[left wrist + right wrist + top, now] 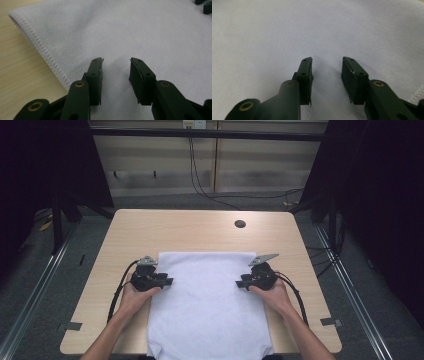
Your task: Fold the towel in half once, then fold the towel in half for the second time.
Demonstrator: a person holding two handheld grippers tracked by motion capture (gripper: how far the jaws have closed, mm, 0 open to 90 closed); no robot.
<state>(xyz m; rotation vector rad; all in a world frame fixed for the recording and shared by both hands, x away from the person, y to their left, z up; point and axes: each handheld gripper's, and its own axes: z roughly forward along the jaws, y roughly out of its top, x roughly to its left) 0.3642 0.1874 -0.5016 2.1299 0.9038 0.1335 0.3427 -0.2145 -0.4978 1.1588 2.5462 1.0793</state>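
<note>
- The left gripper [169,282] has its jaws standing apart, with a clear gap between the pads; in the left gripper view [116,75] bare fabric shows through that gap and nothing is clamped.
- Its tips lie low over the white cloth [207,305], just inside the cloth's left edge, pointing inward toward the cloth's middle.
- Beside that gripper's left jaw in its own view, the stitched hem [47,56] of the cloth runs diagonally, and beyond the hem lies bare wooden table [17,65].
- The right gripper [240,283] likewise has its jaws parted; in the right gripper view [327,73] only cloth [287,32] lies between the pads, ungripped.
- Its tips sit just inside the cloth's right edge, pointing at the left gripper across the fabric.
- The cloth spreads flat between the two grippers, extending ahead of them toward the far side and back past the person's hands over the near table edge.
- Farther out, a round dark hole [240,224] sits in the table [200,227] beyond the cloth's far edge.
</note>
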